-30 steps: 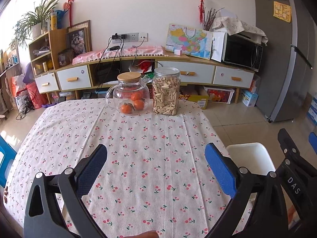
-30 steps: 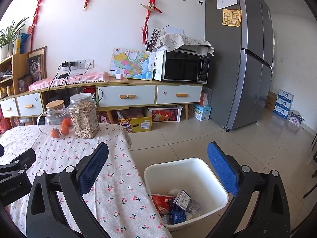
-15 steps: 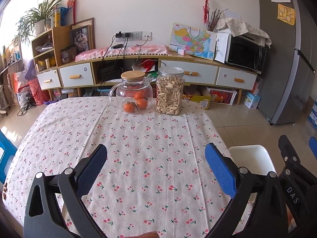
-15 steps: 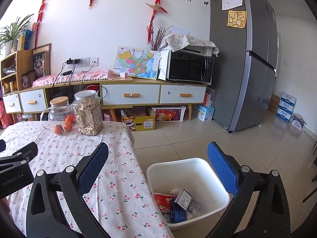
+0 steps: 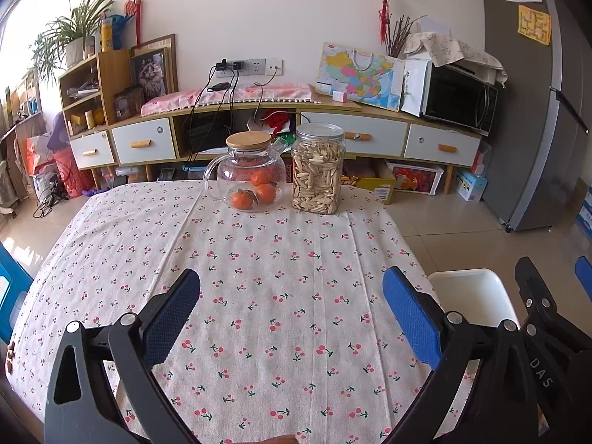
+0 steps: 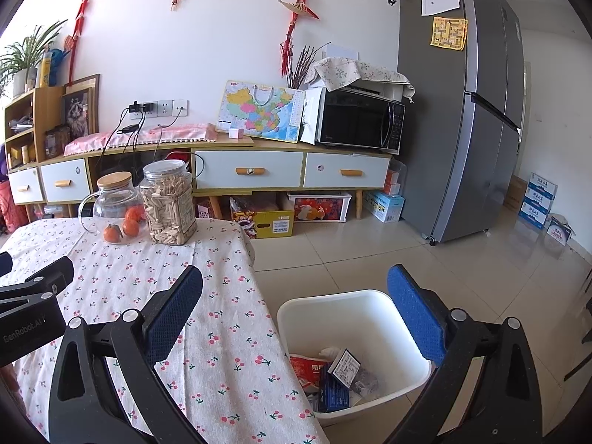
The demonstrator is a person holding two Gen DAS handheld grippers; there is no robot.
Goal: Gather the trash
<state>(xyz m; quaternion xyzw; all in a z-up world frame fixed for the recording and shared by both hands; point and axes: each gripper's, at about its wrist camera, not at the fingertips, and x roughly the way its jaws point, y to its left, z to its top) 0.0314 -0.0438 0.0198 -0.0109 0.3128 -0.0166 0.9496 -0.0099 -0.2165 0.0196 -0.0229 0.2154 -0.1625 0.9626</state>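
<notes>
Both tools are standing wide, with nothing between their blue pads. The left gripper (image 5: 292, 296) is hanging over the middle of the table (image 5: 259, 259), and the right gripper (image 6: 296, 296) is hanging half over the table's right edge and half over the white bin (image 6: 373, 296) on the floor just beside it.

The trash (image 6: 333, 373) is lying in the bottom of the bin: a red wrapper, a dark blue packet, a labelled scrap and some crumpled bits. No loose litter is showing anywhere on the cherry-print cloth, so the collecting looks finished, or close to it (what lies nearer than the fingers is hidden in both views).

What could go wrong now is mostly clumsiness. A low sweep of the left gripper toward the far edge could be knocking the glass teapot (image 5: 246, 175) with its oranges, or the jar (image 5: 318, 168) of seeds standing just beside it; both are glass or clear plastic, tall, and near the drop. The cloth is hanging loose over the edge, so a finger catching it could be dragging both along.

The right view is showing the bin's contents and the floor around it. The left view is catching only the bin's rim behind its own right finger, but it is showing the whole tabletop, which the right view is cutting off.
</notes>
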